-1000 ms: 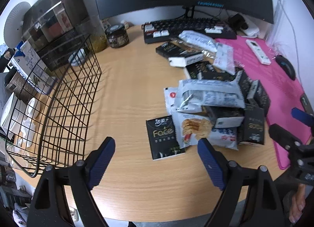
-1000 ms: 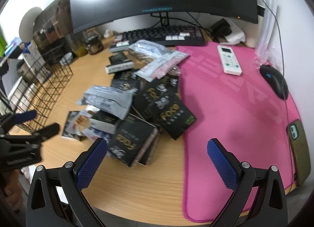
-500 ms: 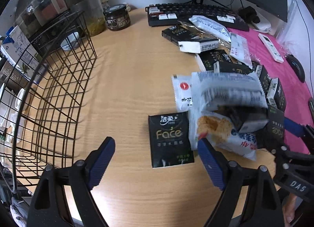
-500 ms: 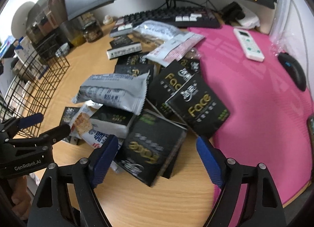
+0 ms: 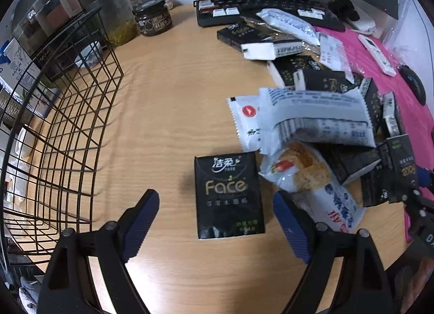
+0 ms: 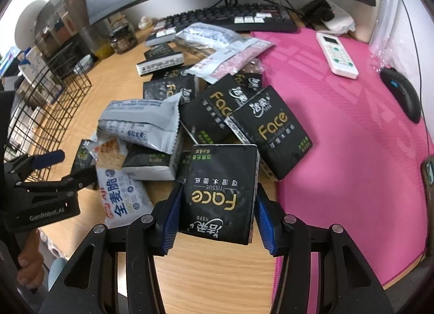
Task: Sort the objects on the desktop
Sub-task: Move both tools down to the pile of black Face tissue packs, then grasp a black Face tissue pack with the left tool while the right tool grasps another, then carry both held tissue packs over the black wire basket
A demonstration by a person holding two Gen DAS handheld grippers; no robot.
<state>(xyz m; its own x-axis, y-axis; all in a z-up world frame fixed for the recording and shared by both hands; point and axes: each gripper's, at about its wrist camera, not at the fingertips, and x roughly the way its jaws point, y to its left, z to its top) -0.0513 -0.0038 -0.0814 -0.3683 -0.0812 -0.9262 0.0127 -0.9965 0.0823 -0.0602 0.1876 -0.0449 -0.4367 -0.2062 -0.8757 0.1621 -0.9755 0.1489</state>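
A pile of black "Face" tissue packs and white snack packets covers the wooden desk (image 5: 168, 91). My right gripper (image 6: 218, 192) is closing its jaws on one black tissue pack (image 6: 219, 194) at the near edge of the pile, and both blue pads touch its sides. My left gripper (image 5: 214, 200) is open and hangs low over a single black tissue pack (image 5: 229, 194) lying flat, apart from the pile. A biscuit packet (image 5: 306, 178) lies just right of that pack, beside the left gripper's right finger. In the right wrist view, the left gripper (image 6: 54, 167) shows at the left.
A black wire basket (image 5: 62, 135) stands at the left of the desk. A jar (image 5: 153, 17), keyboard (image 6: 230, 17) and monitor are at the back. A pink mat (image 6: 352, 129) on the right carries a white remote (image 6: 336, 55), a mouse (image 6: 404, 94) and a phone at its edge.
Both grippers have sunk toward the desk. The right gripper's jaws have narrowed from wide open onto the black tissue pack. The left gripper stays open and is closer to the lone pack.
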